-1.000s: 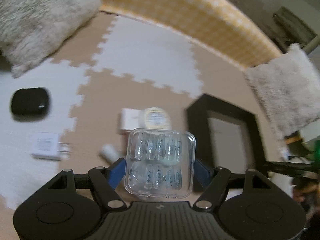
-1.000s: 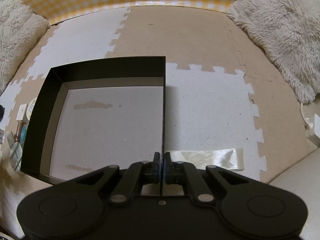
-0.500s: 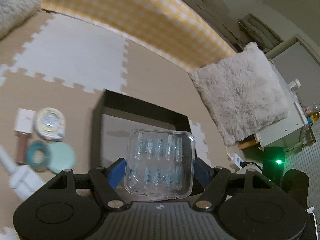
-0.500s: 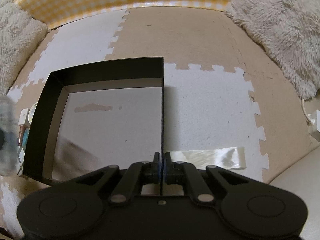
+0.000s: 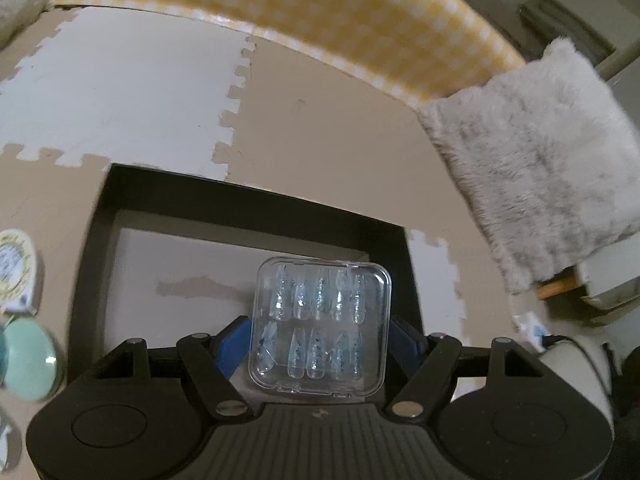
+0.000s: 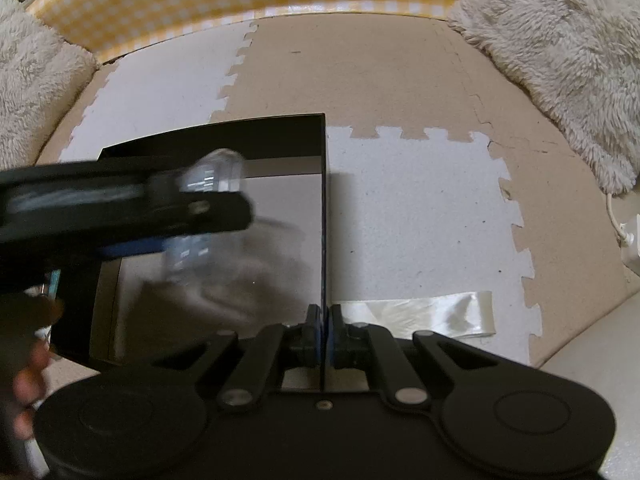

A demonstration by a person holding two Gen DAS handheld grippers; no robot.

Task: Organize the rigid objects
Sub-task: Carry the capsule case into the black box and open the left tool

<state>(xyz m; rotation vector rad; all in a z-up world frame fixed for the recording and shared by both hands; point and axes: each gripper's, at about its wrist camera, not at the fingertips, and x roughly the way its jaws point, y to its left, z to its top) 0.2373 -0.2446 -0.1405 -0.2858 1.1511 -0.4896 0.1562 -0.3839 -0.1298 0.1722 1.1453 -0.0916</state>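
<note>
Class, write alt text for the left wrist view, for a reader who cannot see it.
The left gripper holds a clear plastic case of press-on nails above an open black box on a foam puzzle-mat floor. A fluffy cushion lies to the right.

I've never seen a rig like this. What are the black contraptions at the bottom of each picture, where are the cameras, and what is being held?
No robot here: a person holds a two-finger gripper in each hand, each with a fisheye camera looking along its fingers. In the left wrist view, the left gripper clamps a clear case of press-on nails above an open black box. In the right wrist view, the right gripper is pinched shut on that box's side wall, and the left gripper shows as a blur over the box. The box sits on foam puzzle floor mats, with fluffy cushions around and round containers beside it.
</note>
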